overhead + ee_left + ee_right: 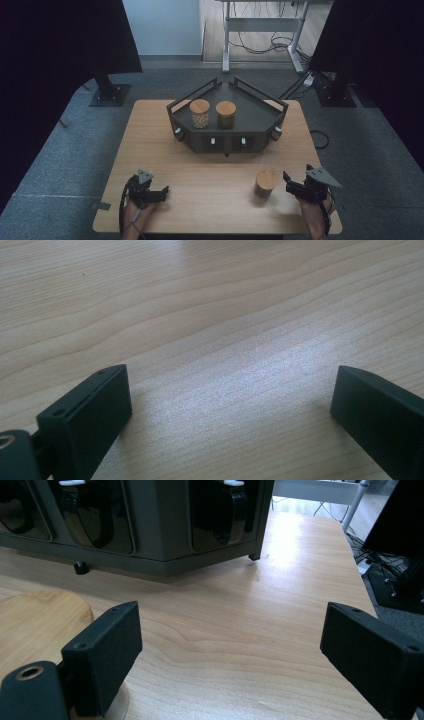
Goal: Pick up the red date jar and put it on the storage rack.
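Note:
A jar with a wooden lid [265, 183] stands on the table near the front right. My right gripper [288, 182] sits just right of it, open, nothing between its jaws; the jar's lid [42, 625] shows at the left of the right gripper view. My left gripper [165, 191] rests low at the table's front left, open over bare wood [225, 340]. A dark grey angular rack [260, 117] stands at the table's back centre. Two more wooden-lidded jars sit on top of it, one pale [200, 113] and one dark [225, 114].
The rack's front [150, 525] has dark compartments with white tabs and a small black foot [81, 568]. The table's right edge [357, 555] is close to my right gripper. Black stands and cables lie on the grey floor beyond the table.

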A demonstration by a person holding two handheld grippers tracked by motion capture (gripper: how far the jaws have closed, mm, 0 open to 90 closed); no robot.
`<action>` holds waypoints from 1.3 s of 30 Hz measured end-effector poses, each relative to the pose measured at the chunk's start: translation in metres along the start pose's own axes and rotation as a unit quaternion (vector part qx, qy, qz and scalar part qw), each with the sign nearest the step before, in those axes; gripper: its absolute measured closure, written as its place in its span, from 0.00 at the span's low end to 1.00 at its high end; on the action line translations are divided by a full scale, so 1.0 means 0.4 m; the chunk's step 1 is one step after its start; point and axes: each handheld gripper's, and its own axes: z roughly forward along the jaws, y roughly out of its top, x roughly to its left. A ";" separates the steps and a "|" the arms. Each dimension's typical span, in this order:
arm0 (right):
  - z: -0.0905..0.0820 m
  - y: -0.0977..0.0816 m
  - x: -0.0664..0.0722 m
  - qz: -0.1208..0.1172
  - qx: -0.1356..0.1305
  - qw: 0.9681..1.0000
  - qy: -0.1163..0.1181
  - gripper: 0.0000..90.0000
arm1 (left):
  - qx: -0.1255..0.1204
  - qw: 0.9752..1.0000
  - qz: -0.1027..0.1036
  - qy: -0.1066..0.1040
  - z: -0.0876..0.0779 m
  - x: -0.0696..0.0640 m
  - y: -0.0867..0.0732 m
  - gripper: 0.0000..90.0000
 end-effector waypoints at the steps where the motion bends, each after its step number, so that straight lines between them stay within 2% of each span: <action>1: -0.001 0.001 0.002 -0.001 -0.001 1.000 0.001 0.10 | 0.000 1.000 0.000 0.000 0.000 0.000 0.000 0.03; 39: -0.006 0.004 0.059 -0.008 -0.009 0.999 0.030 0.10 | 0.000 1.000 0.000 0.000 0.000 0.000 0.000 0.03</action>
